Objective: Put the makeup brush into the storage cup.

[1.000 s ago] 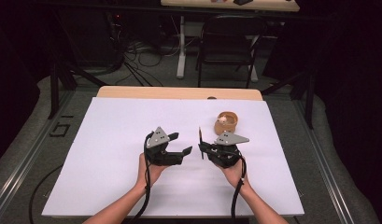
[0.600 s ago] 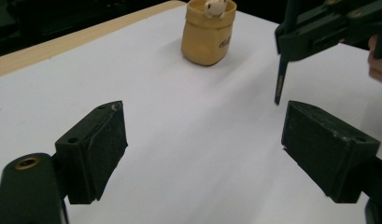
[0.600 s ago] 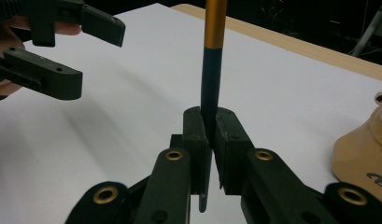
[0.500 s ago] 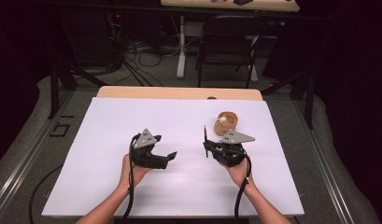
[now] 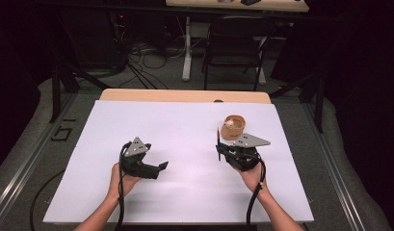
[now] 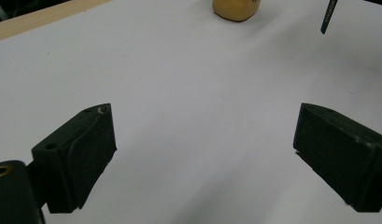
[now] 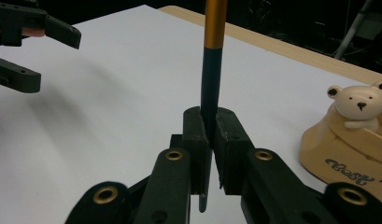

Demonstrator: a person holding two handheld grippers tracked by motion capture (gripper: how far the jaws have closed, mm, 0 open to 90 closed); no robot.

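My right hand-held gripper (image 7: 208, 154) clamps the pencil (image 7: 212, 56) upright; my left hand-held gripper (image 6: 202, 154) has just been opening, empty. The bear holder (image 7: 352, 135) beside the right one waits.

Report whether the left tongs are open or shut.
Open: the left tongs have just been opening, their jaws stand wide apart with nothing between them, above the bare white table.

Overhead light falls hard on the white tabletop (image 5: 185, 134), which glows pale and even while the room beyond its far edge sinks into near black. Shadows on it are soft and faint. In the left gripper view the near jaws are slightly blurred and grainy; the right gripper view is sharper, its background dim.
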